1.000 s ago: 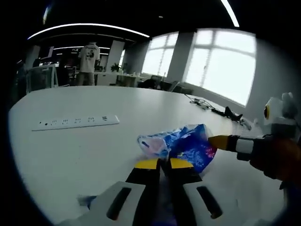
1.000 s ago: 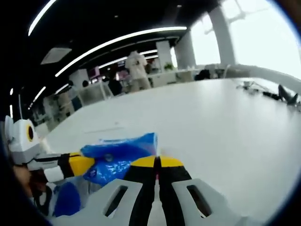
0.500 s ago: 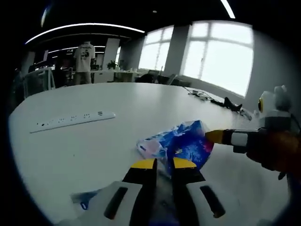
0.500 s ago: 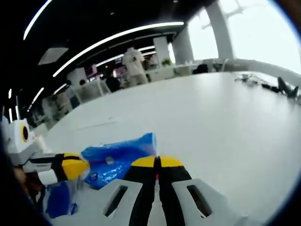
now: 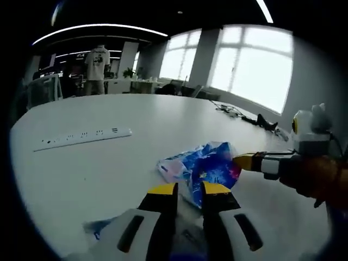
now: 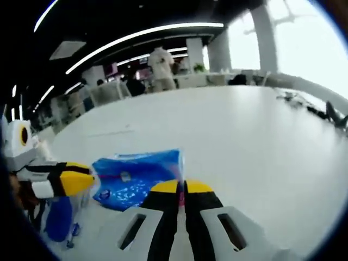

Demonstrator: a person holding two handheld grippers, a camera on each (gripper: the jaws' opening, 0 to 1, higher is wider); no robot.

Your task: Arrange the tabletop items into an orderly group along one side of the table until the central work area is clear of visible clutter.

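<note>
While the left tongs (image 5: 190, 188) sat pressed together a second ago, their yellow tips now stand slightly spread, with a narrow gap between them, and nothing is pinched there. Just beyond those tips lies the blue packet (image 5: 205, 167), flat on the white table (image 5: 98, 168), its pale pink end pointing left of the tips. A second ago it reached back between the left jaws; now its near edge sits just ahead of them. A small blue scrap (image 5: 98, 229) lies on the table beside the left jaw's base.

From the right of the left gripper view the right tongs (image 5: 243, 161) come in, their yellow tip touching the packet's right edge, much as before. In the right gripper view the right tongs (image 6: 181, 187) are pressed together with no gap; whether a thin edge of the packet (image 6: 136, 176) is caught between them I cannot tell. The packet lies just left of and ahead of these tips, and looks flatter and more spread out than a second ago. The left tongs (image 6: 76, 181) enter from the left, their yellow tip at the packet's left end.

Farther off to the left of the left tongs, a white power strip (image 5: 81, 138) lies on the table, well apart from the packet. Far right, dark cables (image 5: 255, 120) lie near the table edge. Beyond the table a person (image 5: 98, 62) in a white shirt stands with their back turned.
</note>
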